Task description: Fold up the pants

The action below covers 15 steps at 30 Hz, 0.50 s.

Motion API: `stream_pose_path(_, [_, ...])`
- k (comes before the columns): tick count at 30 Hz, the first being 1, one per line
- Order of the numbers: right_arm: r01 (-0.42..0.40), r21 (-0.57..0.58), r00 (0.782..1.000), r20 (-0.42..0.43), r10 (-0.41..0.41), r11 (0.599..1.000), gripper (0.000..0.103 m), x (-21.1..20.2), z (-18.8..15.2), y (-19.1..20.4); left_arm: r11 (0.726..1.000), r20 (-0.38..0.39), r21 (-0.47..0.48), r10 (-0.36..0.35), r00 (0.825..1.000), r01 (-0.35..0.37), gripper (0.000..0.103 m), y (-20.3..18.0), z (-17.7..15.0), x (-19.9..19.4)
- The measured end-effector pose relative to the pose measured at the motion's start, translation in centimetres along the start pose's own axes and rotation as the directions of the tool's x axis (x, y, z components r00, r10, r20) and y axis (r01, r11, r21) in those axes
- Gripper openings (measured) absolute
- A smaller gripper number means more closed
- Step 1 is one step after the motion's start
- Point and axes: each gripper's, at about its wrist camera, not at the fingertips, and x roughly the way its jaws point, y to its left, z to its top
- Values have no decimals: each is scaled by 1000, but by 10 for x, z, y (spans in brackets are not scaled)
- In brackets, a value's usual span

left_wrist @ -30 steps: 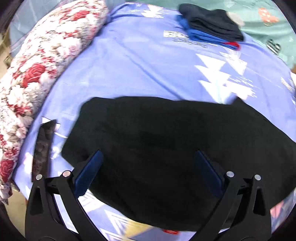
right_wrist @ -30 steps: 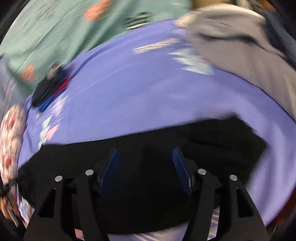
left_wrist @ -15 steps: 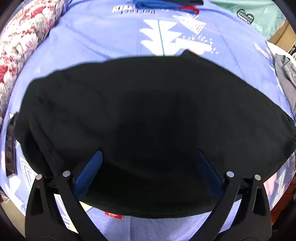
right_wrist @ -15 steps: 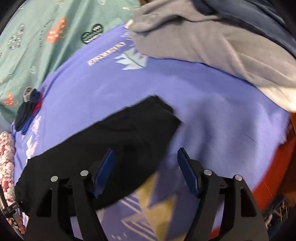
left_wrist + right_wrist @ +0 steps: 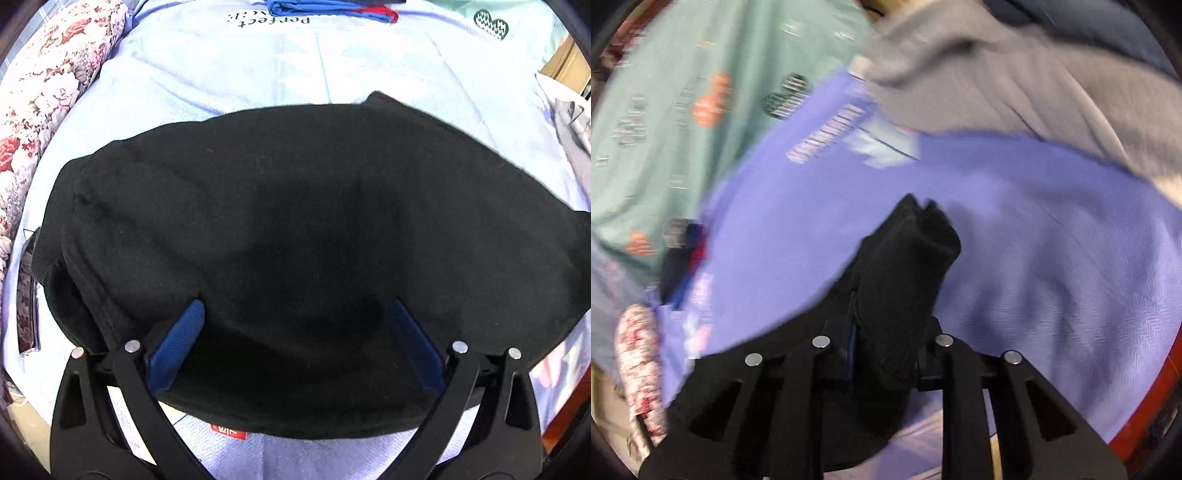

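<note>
The black pants [image 5: 295, 240] are lying flat on the blue sheet [image 5: 229, 74], long axis running left-right across the left wrist view. The left gripper [image 5: 295, 332] is hovering w/ jaws spread wide, pads not pressing cloth. The right gripper [image 5: 886, 354], its jaws having just been closing, is pinching the pants' right end [image 5: 908, 266], so the right hand is nearer for the fold toward the left end.

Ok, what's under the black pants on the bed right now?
The black pants lie on the lavender printed blanket. A small red tag peeks out at their near edge. The cloth hides whatever else lies beneath them.
</note>
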Motion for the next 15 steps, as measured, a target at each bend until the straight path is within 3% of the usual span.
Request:
stream_pose_path(3, [-131,-139,991,4,133,982,21,-22,-3,63,999,34,-19,-30,999,31,101,8,1,-11])
stream_pose_path(7, [-262,-347,963,-147,224,900,22,-6,-38,155,998,70,-48,-45,996,48,101,22,1,-23])
stream_pose_path(11, [-279,-570,947,-295,124,773,22,50,-116,238,995,90,-81,-52,995,60,101,42,-2,-30])
stream_pose_path(13, [-287,-610,929,-366,59,738,25,76,-150,258,995,92,-89,-47,995,55,101,52,-7,-32])
stream_pose_path(14, [-283,-650,919,-395,4,706,31,92,-171,268,994,92,-94,-44,995,53,101,57,-9,-33])
stream_pose_path(15, [-268,-687,917,-396,-38,675,48,100,-188,275,994,93,-98,-44,995,53,101,61,-10,-34])
